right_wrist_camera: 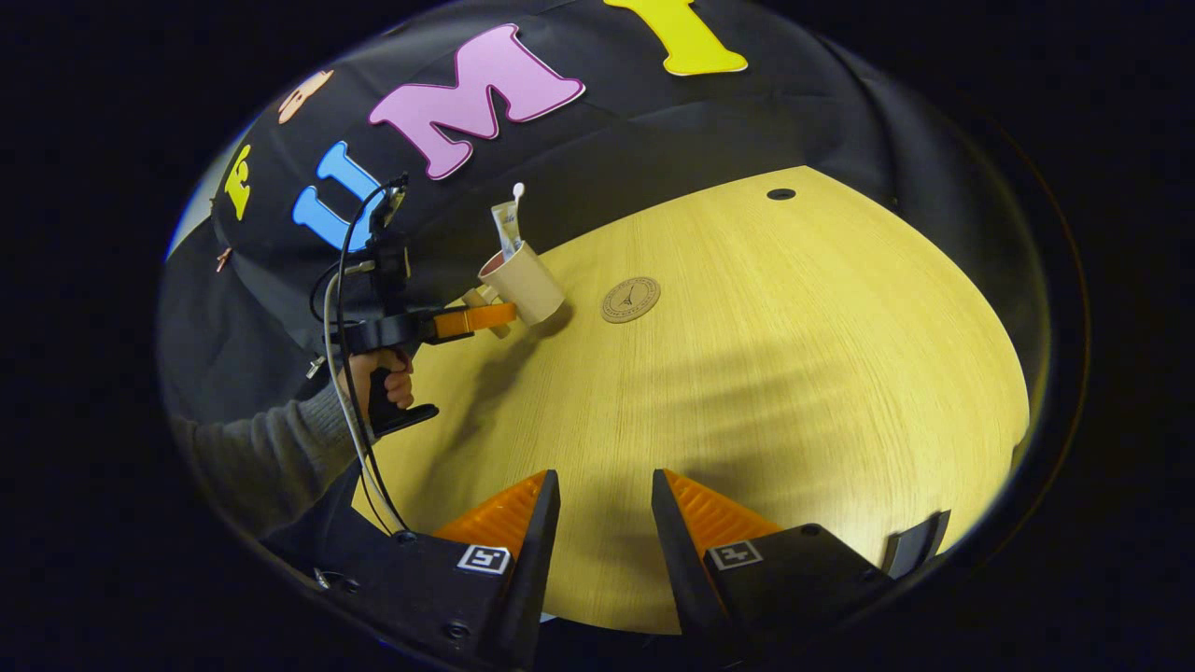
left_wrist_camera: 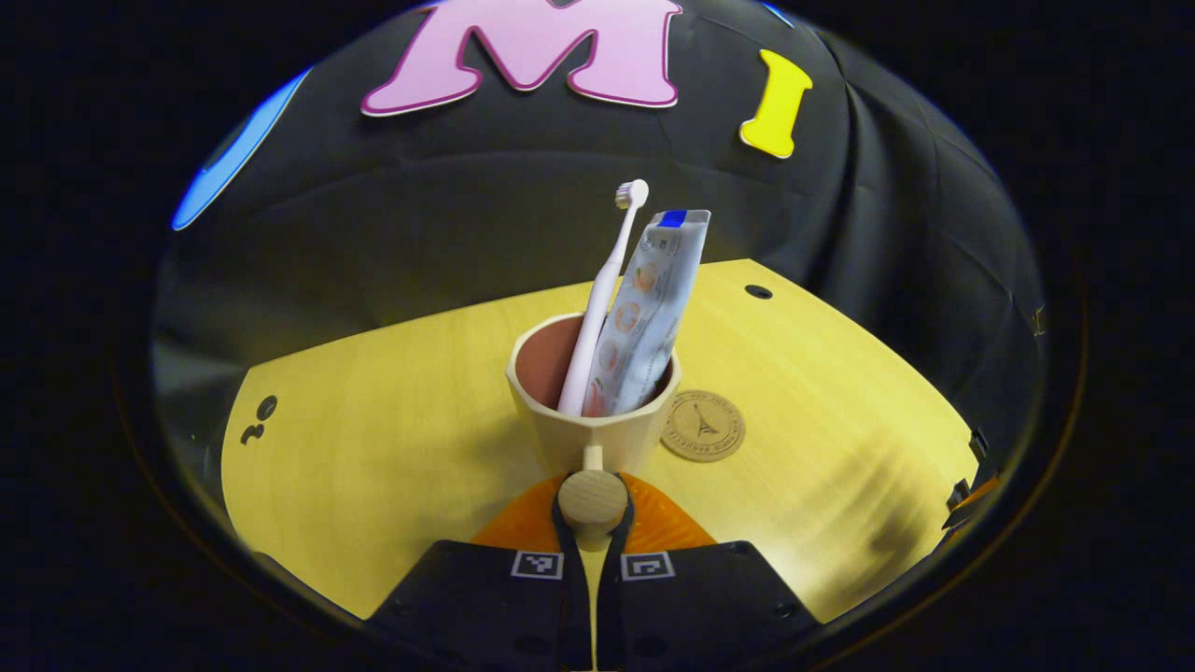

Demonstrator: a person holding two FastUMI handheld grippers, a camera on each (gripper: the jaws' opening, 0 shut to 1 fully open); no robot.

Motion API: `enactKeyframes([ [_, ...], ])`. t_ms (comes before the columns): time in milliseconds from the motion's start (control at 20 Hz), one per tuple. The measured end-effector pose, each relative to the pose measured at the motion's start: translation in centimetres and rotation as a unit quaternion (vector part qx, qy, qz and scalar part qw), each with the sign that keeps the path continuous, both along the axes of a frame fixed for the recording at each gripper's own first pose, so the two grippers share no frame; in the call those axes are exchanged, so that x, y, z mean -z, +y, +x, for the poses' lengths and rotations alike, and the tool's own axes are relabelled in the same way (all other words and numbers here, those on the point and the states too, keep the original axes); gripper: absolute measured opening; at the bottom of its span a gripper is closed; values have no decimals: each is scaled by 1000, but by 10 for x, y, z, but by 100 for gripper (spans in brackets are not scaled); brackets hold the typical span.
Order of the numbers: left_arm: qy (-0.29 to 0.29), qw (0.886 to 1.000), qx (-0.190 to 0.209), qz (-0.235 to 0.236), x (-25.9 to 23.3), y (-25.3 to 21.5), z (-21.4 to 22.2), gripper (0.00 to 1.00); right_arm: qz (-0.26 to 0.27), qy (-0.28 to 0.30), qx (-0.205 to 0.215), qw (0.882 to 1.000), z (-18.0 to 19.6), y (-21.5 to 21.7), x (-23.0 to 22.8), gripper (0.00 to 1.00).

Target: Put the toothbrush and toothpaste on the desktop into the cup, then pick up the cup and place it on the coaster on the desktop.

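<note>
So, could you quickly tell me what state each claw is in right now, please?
Left claw: shut on the cup's handle knob, toothbrush and toothpaste inside the cup.
Right claw: open, holding nothing.

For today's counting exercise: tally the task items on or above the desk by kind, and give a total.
Toothbrush: 1
Toothpaste tube: 1
Cup: 1
Coaster: 1
Total: 4
</note>
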State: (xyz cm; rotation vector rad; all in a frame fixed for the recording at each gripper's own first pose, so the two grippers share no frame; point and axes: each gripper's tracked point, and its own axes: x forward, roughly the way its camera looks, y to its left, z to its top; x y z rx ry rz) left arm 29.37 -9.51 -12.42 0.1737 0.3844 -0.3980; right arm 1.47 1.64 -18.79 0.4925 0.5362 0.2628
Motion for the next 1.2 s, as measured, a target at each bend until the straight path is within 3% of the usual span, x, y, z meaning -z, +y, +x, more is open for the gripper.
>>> enactKeyframes([
  [500, -3, 999, 33, 20, 12, -98, 25, 8, 14, 6, 40, 999, -10, -61, 9, 61],
  [1200, 5, 999, 21, 24, 32, -105, 32, 8, 15, 13, 38, 999, -2, -71, 15, 61],
])
